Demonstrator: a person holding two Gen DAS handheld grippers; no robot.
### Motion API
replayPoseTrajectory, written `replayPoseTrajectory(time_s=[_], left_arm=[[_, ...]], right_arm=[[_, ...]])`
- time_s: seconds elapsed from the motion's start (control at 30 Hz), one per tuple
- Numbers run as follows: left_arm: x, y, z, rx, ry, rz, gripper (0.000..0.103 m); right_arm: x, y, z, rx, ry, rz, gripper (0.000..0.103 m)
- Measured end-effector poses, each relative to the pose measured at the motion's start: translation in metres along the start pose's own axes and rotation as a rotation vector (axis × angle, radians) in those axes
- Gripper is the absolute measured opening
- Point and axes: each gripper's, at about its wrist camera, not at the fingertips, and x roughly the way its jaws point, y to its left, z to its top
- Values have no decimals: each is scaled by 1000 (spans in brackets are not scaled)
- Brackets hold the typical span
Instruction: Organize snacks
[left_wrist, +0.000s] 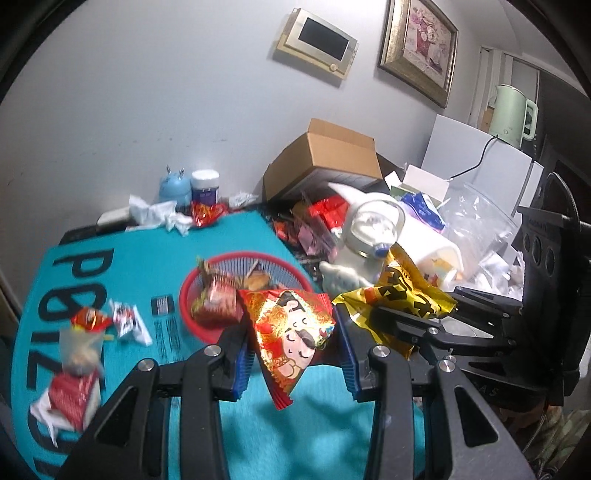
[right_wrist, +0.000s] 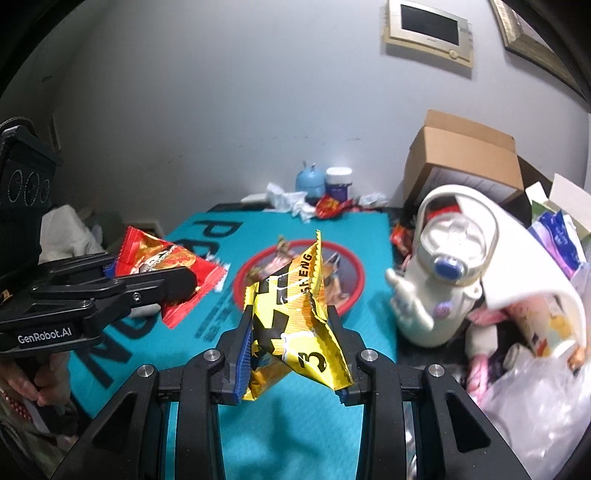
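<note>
My left gripper (left_wrist: 291, 350) is shut on a red snack packet with a cartoon figure (left_wrist: 291, 332), held in the air above the teal mat (left_wrist: 258, 435). To its right, my right gripper (right_wrist: 291, 332) is shut on a crumpled yellow and black snack packet (right_wrist: 295, 321), also raised. Each view shows the other hand's packet: the yellow one (left_wrist: 406, 291) and the red one (right_wrist: 162, 266). Beyond both sits a red round basket (left_wrist: 188, 291) (right_wrist: 240, 277) holding several snacks. More loose snacks (left_wrist: 88, 321) lie on the mat at the left.
A white astronaut figure (right_wrist: 436, 280) stands at the mat's right edge beside a heap of bags and boxes. A cardboard box (left_wrist: 325, 158) and two jars (left_wrist: 205, 186) stand at the back by the wall, with crumpled tissue (left_wrist: 155, 214). A person's hand (right_wrist: 44, 380) holds the left tool.
</note>
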Motion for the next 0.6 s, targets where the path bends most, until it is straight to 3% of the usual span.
replayPoseTrajectory(time_s=[0.33,0.6], left_arm=[[43,13,42,40,-26,23,39],[84,33,47,51,19,66,39]], right_arm=[[35,-27,31,46,-10,-95,34],[68,-28,44,78,-10,-124,34]])
